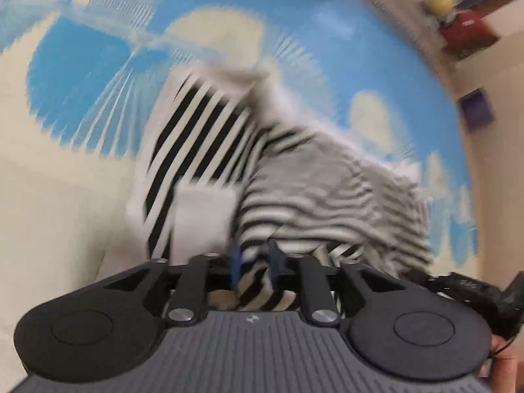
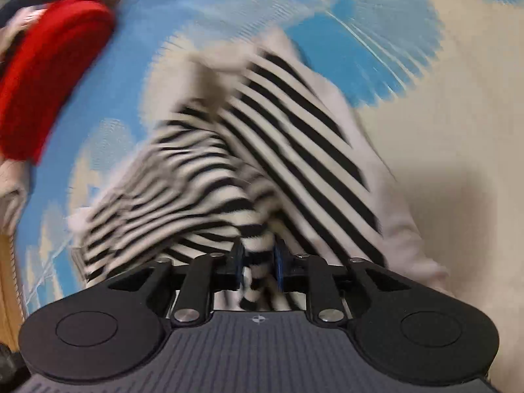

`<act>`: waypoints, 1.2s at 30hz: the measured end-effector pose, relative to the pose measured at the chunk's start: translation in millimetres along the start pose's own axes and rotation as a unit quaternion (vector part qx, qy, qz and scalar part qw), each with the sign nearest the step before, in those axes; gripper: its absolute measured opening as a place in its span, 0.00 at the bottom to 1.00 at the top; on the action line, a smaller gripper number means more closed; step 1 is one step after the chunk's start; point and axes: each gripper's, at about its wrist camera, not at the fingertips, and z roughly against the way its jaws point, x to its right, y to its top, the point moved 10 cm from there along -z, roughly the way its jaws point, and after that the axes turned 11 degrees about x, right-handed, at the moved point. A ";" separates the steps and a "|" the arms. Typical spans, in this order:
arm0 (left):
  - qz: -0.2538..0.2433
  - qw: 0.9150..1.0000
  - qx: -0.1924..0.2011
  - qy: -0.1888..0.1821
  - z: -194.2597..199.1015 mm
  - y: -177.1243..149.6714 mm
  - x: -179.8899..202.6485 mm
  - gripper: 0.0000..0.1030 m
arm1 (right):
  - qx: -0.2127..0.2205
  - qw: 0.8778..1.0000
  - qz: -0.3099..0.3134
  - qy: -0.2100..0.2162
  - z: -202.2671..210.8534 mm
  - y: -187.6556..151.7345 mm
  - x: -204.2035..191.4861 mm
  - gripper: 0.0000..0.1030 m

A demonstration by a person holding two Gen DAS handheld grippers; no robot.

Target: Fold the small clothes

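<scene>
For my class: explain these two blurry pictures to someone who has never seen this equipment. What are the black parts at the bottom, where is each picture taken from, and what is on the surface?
No robot here: a person holds a two-fingered tool in each hand, and a camera on each looks along its fingers. One picture is from the left tool, the other from the right tool; the black parts are the tools themselves. A black-and-white striped garment lies crumpled on a blue-and-cream sheet. Striped cloth sits between each tool's fingers with some gap, so a firm grip cannot be confirmed. A red cushion lies farther back.
</scene>
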 end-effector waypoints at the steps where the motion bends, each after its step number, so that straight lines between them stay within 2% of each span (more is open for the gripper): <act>1: -0.006 1.000 0.011 -0.004 3.0 2.6 3.3 0.45 | 0.009 1.000 0.015 -0.002 1.3 2.1 -3.5 0.36; 3: -0.009 1.000 0.006 0.006 0.1 -0.5 1.8 0.43 | 0.005 1.000 0.022 -0.004 -4.5 0.7 -3.9 0.37; 4: -0.006 1.000 -0.006 0.014 -5.1 -5.4 -2.0 0.37 | -0.004 1.000 0.019 -0.009 -8.6 -2.3 -2.2 0.33; 5: -0.001 1.000 -0.019 0.020 -10.7 -11.7 -6.7 0.26 | -0.011 1.000 0.015 -0.016 -13.7 -6.0 -1.6 0.17; 6: 0.003 0.999 -0.034 0.021 -17.4 -17.2 -10.0 0.02 | -0.017 1.000 0.011 -0.022 -16.2 -8.5 2.8 0.03; 8: 0.009 0.999 -0.024 0.028 -16.0 -14.6 -17.5 0.01 | -0.010 1.000 0.008 -0.017 -13.3 -6.1 4.4 0.02; 10: -0.027 0.999 0.011 0.023 -6.3 -4.2 -8.7 0.01 | 0.009 1.000 0.023 -0.017 -4.7 0.3 -3.4 0.02; 11: -0.047 0.999 0.018 0.020 -5.7 -2.5 -5.1 0.01 | 0.008 0.999 0.035 -0.023 -2.0 -1.1 -3.3 0.02; 12: -0.055 0.998 0.004 0.031 -10.0 -7.1 -7.7 0.03 | 0.001 0.999 0.038 -0.031 -3.0 -1.6 -0.2 0.04; 13: -0.050 0.997 -0.019 0.048 -17.4 -15.4 -16.6 0.12 | -0.009 0.999 0.033 -0.041 -5.5 -3.6 5.8 0.10; 14: -0.037 0.997 -0.043 0.055 -24.3 -24.2 -24.0 0.17 | -0.016 0.998 0.030 -0.052 -6.6 -5.4 10.6 0.25; 15: -0.025 0.996 -0.060 0.058 -28.7 -29.9 -30.1 0.26 | -0.018 0.997 0.030 -0.064 -9.7 -5.4 14.7 0.37; 17: -0.027 0.997 -0.029 0.064 -19.7 -19.2 -30.3 0.28 | 0.007 0.997 0.028 -0.076 -1.1 3.1 17.1 0.43; 19: -0.052 0.998 0.024 0.034 -2.4 -1.2 -12.8 0.28 | 0.055 0.996 0.024 -0.068 15.7 17.9 9.2 0.44; 21: -0.096 0.993 0.070 -0.001 12.5 8.6 10.5 0.28 | 0.109 0.992 0.047 -0.042 33.0 29.9 -8.7 0.44; 23: -0.116 0.990 0.076 -0.028 14.3 5.5 26.0 0.28 | 0.134 0.988 0.080 0.002 42.4 33.3 -30.7 0.43; 25: -0.122 0.990 0.058 -0.044 7.0 -5.7 33.3 0.28 | 0.115 0.991 0.068 0.024 39.4 26.7 -34.4 0.43; 27: -0.131 0.990 0.027 -0.033 -6.7 -19.8 31.7 0.28 | 0.069 0.996 0.058 0.019 23.8 13.1 -27.1 0.43; 29: -0.152 0.988 -0.016 0.020 -28.2 -37.5 15.5 0.22 | 0.006 0.998 0.055 -0.031 -0.5 -5.6 -4.2 0.43; 30: -0.156 0.986 -0.033 0.047 -35.5 -43.7 4.6 0.14 | -0.013 0.997 0.040 -0.064 -9.0 -13.1 12.8 0.44; 31: -0.152 0.986 -0.039 0.055 -38.0 -46.1 -0.1 0.11 | -0.023 0.996 0.024 -0.077 -11.2 -18.0 23.7 0.44; 33: -0.146 0.988 -0.025 0.039 -28.5 -39.2 4.9 0.11 | -0.021 0.997 -0.001 -0.071 -8.1 -16.1 27.5 0.44; 36: -0.149 0.989 0.019 -0.008 -11.4 -23.1 22.6 0.13 | 0.029 0.999 0.023 -0.026 12.1 1.5 5.1 0.44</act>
